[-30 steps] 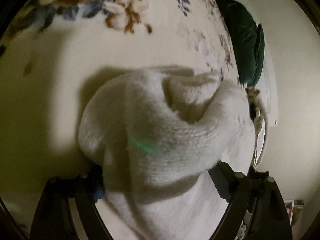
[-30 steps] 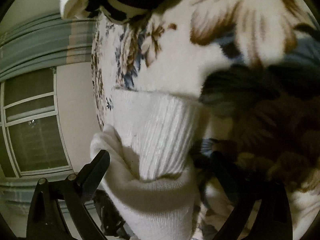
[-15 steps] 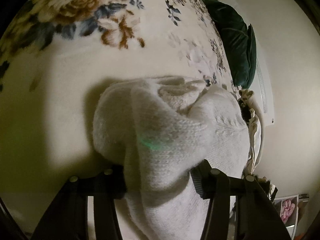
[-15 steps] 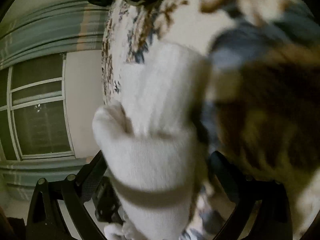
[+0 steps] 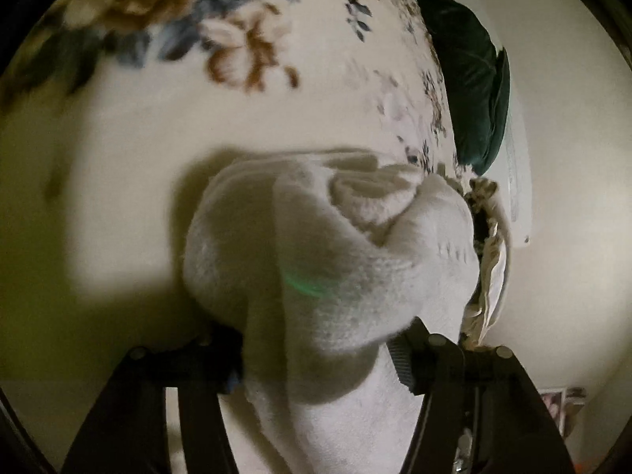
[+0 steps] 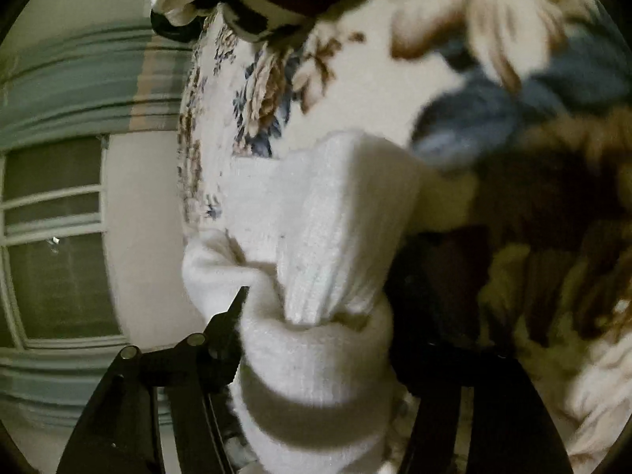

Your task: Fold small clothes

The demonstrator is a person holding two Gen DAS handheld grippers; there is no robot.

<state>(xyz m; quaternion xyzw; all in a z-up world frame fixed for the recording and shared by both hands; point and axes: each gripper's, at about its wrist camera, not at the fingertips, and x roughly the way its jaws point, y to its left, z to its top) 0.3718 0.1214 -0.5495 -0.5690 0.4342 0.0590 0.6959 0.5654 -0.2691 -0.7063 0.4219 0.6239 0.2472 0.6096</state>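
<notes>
Clamped between the black fingers of my left gripper [image 5: 316,359] is a soft white terry sock [image 5: 328,260], bunched into a thick roll that runs from the jaws toward twelve o'clock, just above the cream floral blanket [image 5: 158,118]; a dark green velvet cushion [image 5: 474,79] sits out at two o'clock by the wall. Over in the right wrist view, my right gripper [image 6: 316,339] is likewise closed on white knit, here the ribbed cuff end [image 6: 339,221] with a fold of cuff turned back around it near the jaws, its long axis also running away toward twelve o'clock. A striped dark garment [image 6: 268,8] lies at the far edge of the blanket at twelve, a window [image 6: 51,245] at nine. I judge both grippers hold opposite ends of one sock bundle, neither nearer, so the next tuck depends on drawing the cuff along that axis over the roll.
</notes>
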